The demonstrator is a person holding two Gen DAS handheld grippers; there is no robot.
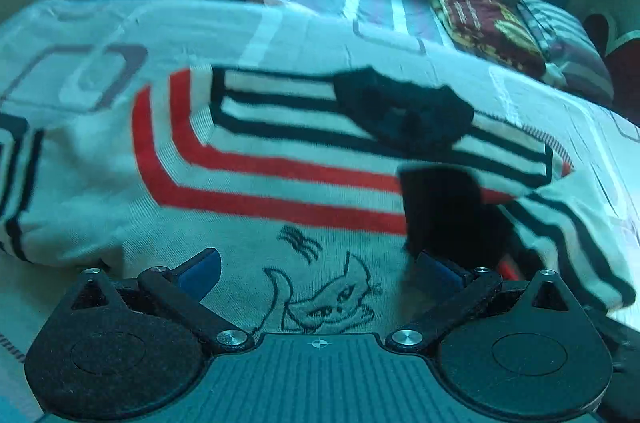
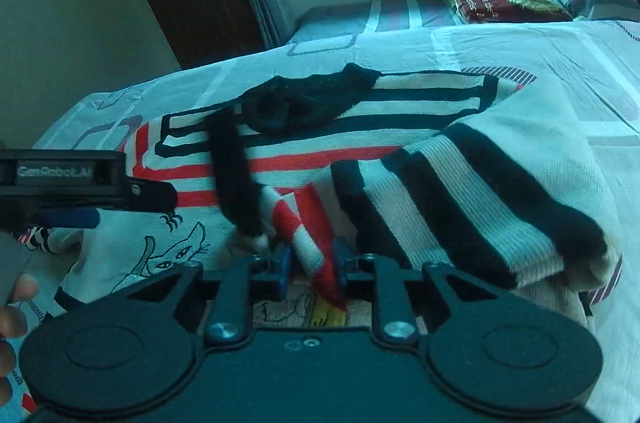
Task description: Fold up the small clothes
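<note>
Clearly, in the left wrist view the left gripper (image 1: pixel 318 269) hangs with its blue-padded fingers (image 1: pixel 202 269) spread wide and nothing between them; the striped sweater (image 1: pixel 248 175) lies on the bed (image 1: pixel 552 95) directly ahead of and beneath the fingertips, its embroidered cat (image 1: pixel 332 297) showing in the gap between them. Beyond the fingertips the black collar (image 1: pixel 404 111) sits at the far end of the garment, and a striped sleeve (image 1: pixel 576 235) already lies turned in, off to the right of the fingers. In the right wrist view the right gripper (image 2: pixel 310 265) has its fingers drawn close and clamped on a red and white fold of the sweater, which rises from between the pads toward the collar. To the right of these fingers the striped sleeve rests folded over the body; far to the left, the left gripper's side carries white lettering that reads roughly "GenRobot.AI" (image 2: pixel 54 171). Judging by this, folding is underway but early: one sleeve is in, the other side and the final halving seem left
</note>
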